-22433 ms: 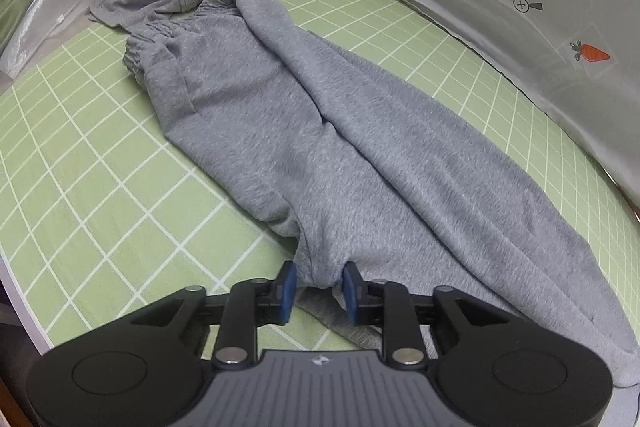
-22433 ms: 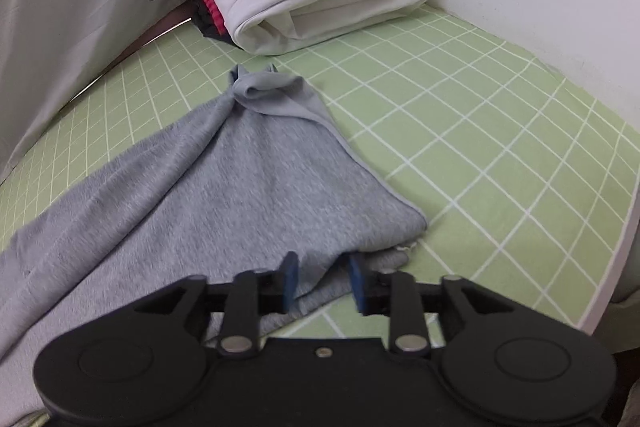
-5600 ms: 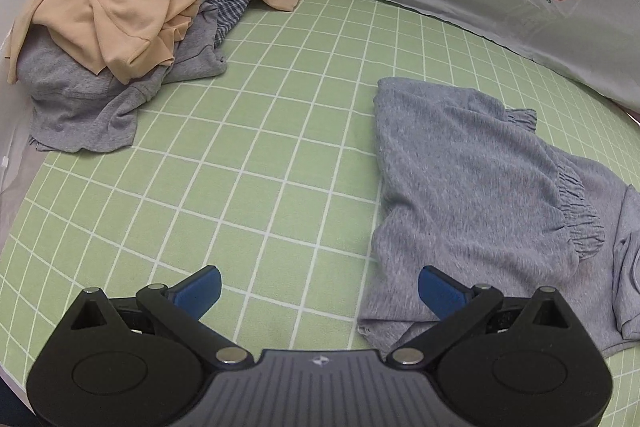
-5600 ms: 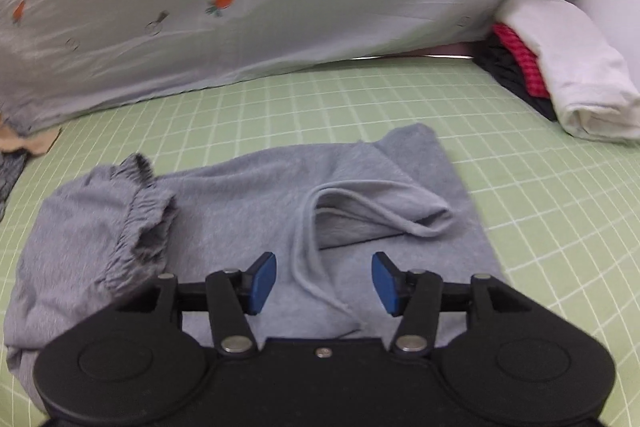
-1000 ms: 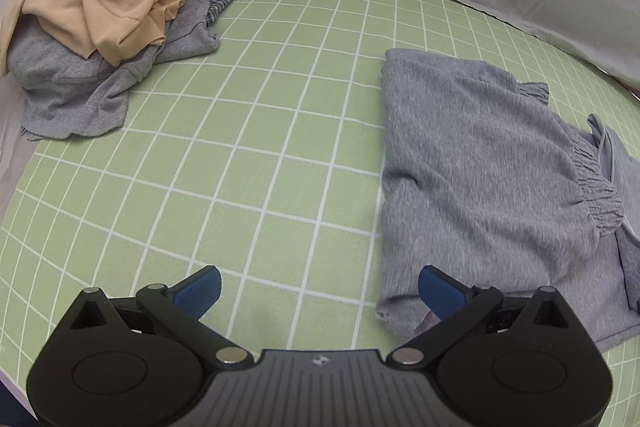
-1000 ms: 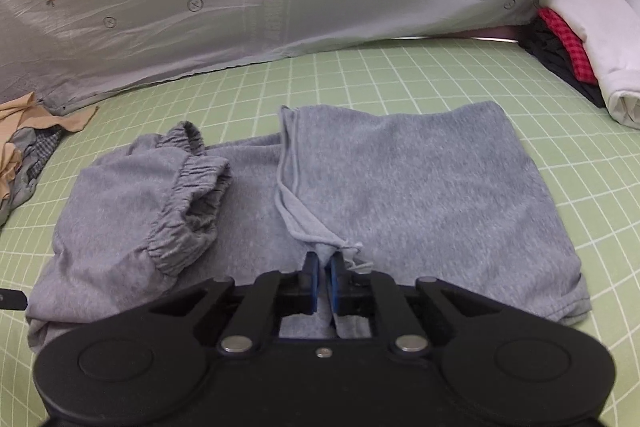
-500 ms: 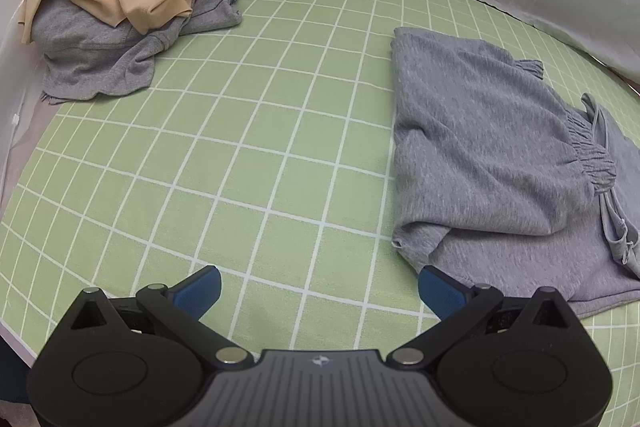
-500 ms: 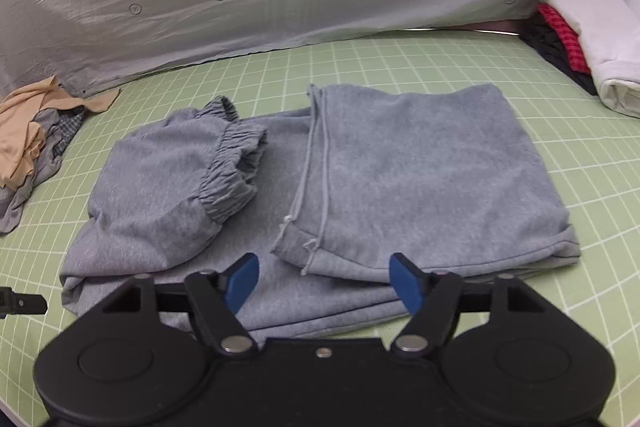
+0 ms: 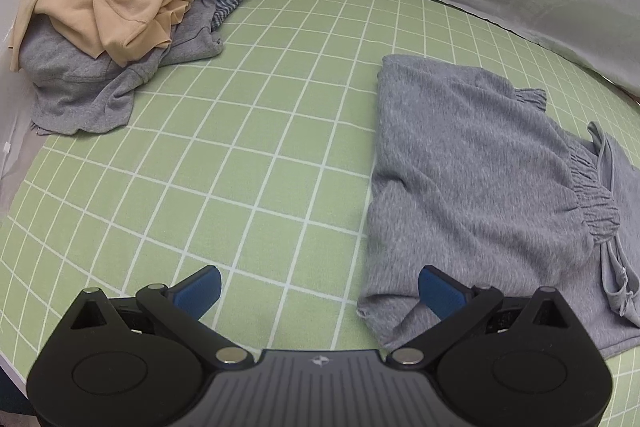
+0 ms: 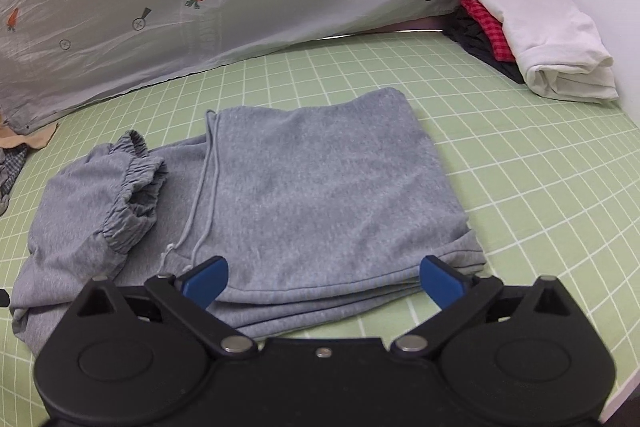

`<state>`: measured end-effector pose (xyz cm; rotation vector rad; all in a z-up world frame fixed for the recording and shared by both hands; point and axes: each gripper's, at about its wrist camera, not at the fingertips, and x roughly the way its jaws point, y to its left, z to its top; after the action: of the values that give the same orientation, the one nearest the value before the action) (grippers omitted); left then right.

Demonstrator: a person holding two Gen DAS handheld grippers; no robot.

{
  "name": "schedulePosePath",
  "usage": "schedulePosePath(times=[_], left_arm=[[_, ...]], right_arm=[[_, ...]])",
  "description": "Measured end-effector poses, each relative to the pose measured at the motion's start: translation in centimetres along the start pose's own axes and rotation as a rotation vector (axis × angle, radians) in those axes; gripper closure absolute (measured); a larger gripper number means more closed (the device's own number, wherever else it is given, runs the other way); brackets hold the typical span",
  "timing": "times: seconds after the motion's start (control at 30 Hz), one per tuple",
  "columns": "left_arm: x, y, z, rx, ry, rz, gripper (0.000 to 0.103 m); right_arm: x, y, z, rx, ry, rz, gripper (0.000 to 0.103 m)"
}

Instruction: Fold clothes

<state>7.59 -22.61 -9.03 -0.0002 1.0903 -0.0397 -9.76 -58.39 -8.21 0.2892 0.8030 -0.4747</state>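
- Sweatpants (image 10: 320,195) lie folded on the green checked surface (image 10: 540,179), under the right gripper (image 10: 324,277), whose jaws are opening wide, gripping nothing.
- Left gripper (image 9: 318,289) is spread wide and empty, one pad over the sweatpants' (image 9: 472,179) corner.
- Unfolded pile (image 9: 116,39) sits far left; folded stack (image 10: 536,35) far right.

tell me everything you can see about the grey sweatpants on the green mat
The grey sweatpants are soft heathered jersey, folded into a rough rectangle of stacked layers on the green grid mat. A flat panel lies on top; a thin drawstring trails down its left edge. A gathered elastic cuff bunches up at the left. The fold looks loose and uneven there. Nothing grips them: both hand-held grippers hover with the fabric's near edge between open pads.
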Motion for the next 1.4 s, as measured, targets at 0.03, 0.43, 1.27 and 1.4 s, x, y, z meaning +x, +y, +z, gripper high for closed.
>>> schedulePosePath(times=[0.03, 0.43, 1.27, 1.4], left_arm=[[0.2, 0.0, 0.2, -0.003, 0.004, 0.0, 0.0], [3.7, -1.4, 3.9, -0.03, 0.034, -0.089, 0.001], [2.7, -7.6, 5.2, 0.207, -0.055, -0.195, 0.087], [-0.5, -9.8, 5.2, 0.179, -0.139, -0.153, 0.088]], right_arm=[[0.2, -0.3, 0.1, 0.008, 0.002, -0.01, 0.0], [1.8, -2.7, 1.7, 0.088, 0.016, -0.095, 0.0], [-1.1, -6.3, 3.1, 0.138, -0.03, -0.346, 0.0], [1.2, -9.4, 2.7, 0.154, 0.011, -0.297, 0.0]])
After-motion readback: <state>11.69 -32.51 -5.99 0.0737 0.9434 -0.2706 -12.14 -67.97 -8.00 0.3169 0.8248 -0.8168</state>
